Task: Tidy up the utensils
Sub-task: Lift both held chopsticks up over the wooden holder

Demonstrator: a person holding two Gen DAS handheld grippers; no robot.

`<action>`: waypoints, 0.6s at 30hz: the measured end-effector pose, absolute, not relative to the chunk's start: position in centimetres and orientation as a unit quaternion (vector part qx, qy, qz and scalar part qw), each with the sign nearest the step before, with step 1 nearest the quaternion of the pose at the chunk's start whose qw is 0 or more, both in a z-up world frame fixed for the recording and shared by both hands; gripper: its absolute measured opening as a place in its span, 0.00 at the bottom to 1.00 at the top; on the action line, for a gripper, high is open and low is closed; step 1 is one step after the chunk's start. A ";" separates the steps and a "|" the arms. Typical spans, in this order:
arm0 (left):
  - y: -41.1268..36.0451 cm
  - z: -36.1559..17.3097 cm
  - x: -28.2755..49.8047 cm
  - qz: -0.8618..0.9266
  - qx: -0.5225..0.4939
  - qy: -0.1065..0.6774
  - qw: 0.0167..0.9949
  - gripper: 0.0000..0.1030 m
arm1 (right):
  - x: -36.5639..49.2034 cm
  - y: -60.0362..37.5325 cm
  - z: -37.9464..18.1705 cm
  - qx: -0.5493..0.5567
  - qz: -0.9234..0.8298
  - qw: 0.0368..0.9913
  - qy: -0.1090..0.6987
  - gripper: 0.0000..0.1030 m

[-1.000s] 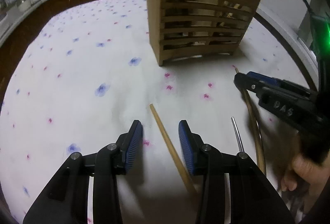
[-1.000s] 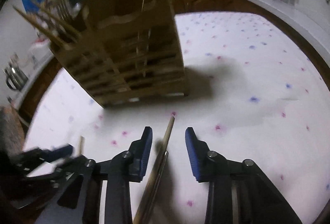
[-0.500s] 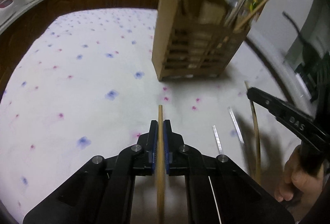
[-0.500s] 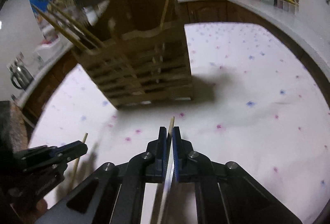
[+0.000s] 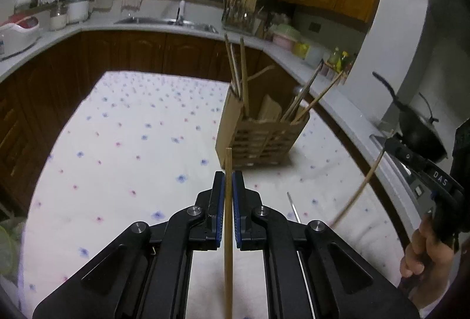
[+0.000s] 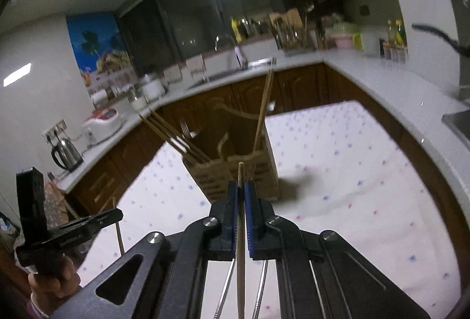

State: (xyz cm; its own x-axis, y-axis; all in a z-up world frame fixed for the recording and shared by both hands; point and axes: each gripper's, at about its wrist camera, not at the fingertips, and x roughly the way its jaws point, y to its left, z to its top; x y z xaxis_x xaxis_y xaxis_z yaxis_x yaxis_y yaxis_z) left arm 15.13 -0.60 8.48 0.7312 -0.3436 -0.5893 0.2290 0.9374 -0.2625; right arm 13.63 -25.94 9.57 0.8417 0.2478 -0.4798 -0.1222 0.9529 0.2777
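Clamping a slim wooden chopstick (image 5: 228,201) apiece, both tongs (image 5: 228,181) (image 6: 241,190) face the slatted wooden holder (image 5: 258,140).

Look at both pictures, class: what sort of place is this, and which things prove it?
Most likely a home kitchen: a sink with a faucet in a white countertop, a kettle, and a wok.
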 end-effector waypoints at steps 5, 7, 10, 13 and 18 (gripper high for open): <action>0.0 10.1 14.2 -0.156 -0.089 0.313 0.933 0.04 | 12.2 -26.2 11.6 0.120 0.095 0.960 0.236 0.04; 0.0 10.4 14.1 -0.154 -0.089 0.310 0.934 0.04 | 12.1 -26.3 12.1 0.120 0.094 0.961 0.231 0.04; -0.1 10.9 14.0 -0.152 -0.086 0.305 0.936 0.04 | 12.0 -26.4 12.5 0.121 0.097 0.962 0.225 0.04; -0.1 11.4 13.9 -0.151 -0.088 0.298 0.938 0.04 | 11.7 -26.5 12.7 0.122 0.099 0.963 0.220 0.04; 0.1 12.3 13.9 -0.153 -0.094 0.285 0.942 0.04 | 11.6 -26.6 13.1 0.118 0.098 0.964 0.216 0.04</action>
State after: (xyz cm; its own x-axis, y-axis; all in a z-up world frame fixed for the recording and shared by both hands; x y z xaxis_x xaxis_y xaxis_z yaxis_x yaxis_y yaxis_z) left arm 13.92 0.13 12.29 0.7906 -0.3419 -0.5080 0.2347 0.9355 -0.2642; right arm 11.63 -26.62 13.12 0.8871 0.2403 -0.3941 -0.1384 0.9530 0.2696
